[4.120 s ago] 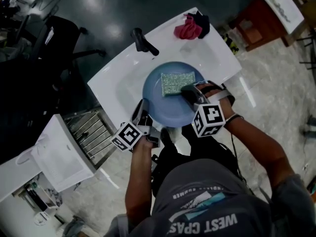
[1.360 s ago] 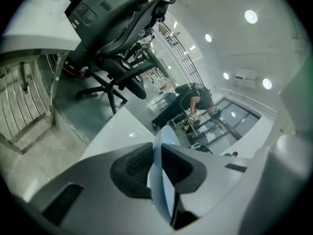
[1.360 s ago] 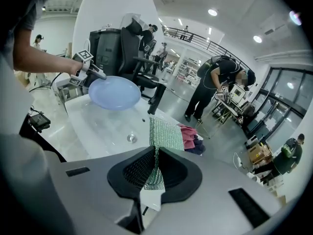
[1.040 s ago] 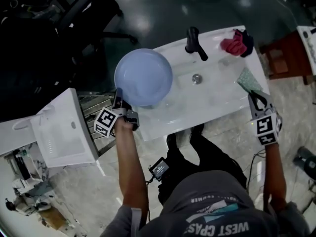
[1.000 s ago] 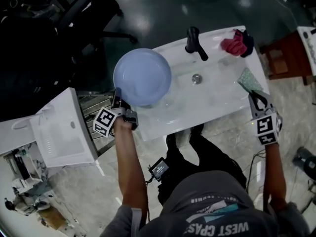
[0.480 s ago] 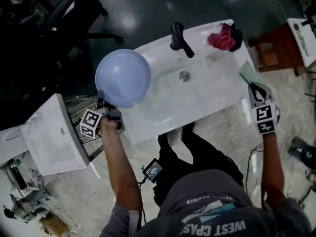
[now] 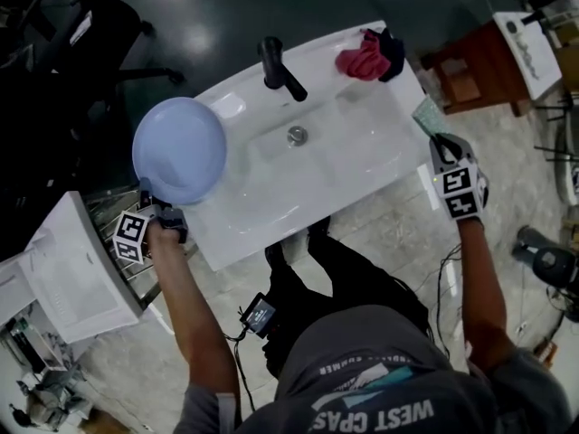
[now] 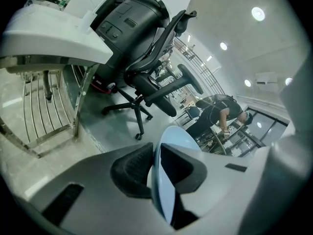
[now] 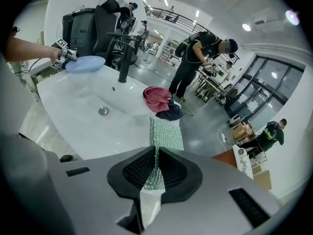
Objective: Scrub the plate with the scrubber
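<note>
White sink (image 7: 271, 193), left gripper (image 7: 148, 197) jaws clamped on plate (image 7: 179, 149) rim, right gripper (image 7: 441, 143) jaws pinching scrubber (image 9: 165, 131) edge

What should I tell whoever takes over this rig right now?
Left gripper: shut on the rim of the plate, held at the left end of the sink.
Right gripper: shut on the scrubber, at the sink's right end.
Done: both things in hand, held apart.
Left: no scrubbing under way; bring them together, or set them down if finished.
</note>
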The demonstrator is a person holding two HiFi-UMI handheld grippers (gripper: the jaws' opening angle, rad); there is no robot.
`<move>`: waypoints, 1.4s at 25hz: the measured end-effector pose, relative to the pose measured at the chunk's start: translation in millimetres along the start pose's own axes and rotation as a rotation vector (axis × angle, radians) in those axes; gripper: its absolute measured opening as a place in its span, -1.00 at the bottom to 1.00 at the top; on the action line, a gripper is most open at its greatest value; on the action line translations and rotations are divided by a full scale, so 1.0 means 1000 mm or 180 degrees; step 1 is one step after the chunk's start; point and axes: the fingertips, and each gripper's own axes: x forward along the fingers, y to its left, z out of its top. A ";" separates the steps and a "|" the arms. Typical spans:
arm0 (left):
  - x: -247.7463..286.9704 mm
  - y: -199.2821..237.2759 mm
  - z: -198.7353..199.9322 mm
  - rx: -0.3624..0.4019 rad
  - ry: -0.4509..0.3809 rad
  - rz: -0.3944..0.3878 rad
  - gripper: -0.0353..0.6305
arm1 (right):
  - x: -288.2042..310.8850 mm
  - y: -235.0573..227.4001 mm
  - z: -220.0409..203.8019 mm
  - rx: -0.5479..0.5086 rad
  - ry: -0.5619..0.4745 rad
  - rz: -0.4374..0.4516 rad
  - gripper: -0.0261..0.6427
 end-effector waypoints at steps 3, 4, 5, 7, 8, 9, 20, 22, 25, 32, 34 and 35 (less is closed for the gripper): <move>0.003 -0.001 -0.002 0.0034 0.0002 0.0005 -0.74 | 0.012 -0.004 -0.013 0.0031 0.0087 -0.0032 -0.76; 0.004 -0.001 -0.003 0.0051 0.0012 0.0008 -0.74 | 0.016 -0.004 -0.017 0.0037 0.0112 -0.0035 -0.76; 0.005 -0.002 -0.003 0.0064 0.0022 0.0011 -0.71 | 0.021 -0.004 -0.021 0.0043 0.0138 -0.0037 -0.76; 0.007 -0.002 -0.004 0.0066 0.0033 0.0011 -0.61 | 0.030 -0.003 -0.029 0.0057 0.0192 -0.0047 -0.76; 0.008 -0.002 -0.004 0.0063 0.0033 0.0006 -0.59 | 0.035 -0.002 -0.034 0.0063 0.0224 -0.0056 -0.76; 0.008 -0.002 -0.005 0.0064 0.0033 0.0000 -0.59 | 0.039 -0.002 -0.038 0.0070 0.0256 -0.0067 -0.75; -0.001 -0.012 -0.005 0.0036 0.0063 -0.0089 -0.30 | 0.062 0.009 -0.062 -0.0102 0.0412 0.0000 -0.61; -0.008 -0.016 -0.004 0.0091 0.0070 -0.0101 -0.25 | 0.064 0.012 -0.063 -0.0126 0.0418 0.0062 -0.57; -0.016 -0.027 -0.004 0.0238 0.0108 -0.0138 -0.22 | 0.061 0.009 -0.064 -0.0105 0.0387 0.0062 -0.50; -0.053 -0.052 0.018 0.0547 0.0088 -0.0287 -0.21 | 0.035 0.009 -0.051 -0.0004 0.0162 -0.0031 -0.38; -0.069 -0.062 0.021 0.0649 0.0088 -0.0347 -0.21 | 0.021 0.006 -0.045 0.0011 0.0052 -0.0107 -0.36; -0.077 -0.068 0.022 0.0709 0.0087 -0.0378 -0.21 | 0.012 0.003 -0.040 0.0015 -0.0017 -0.0177 -0.36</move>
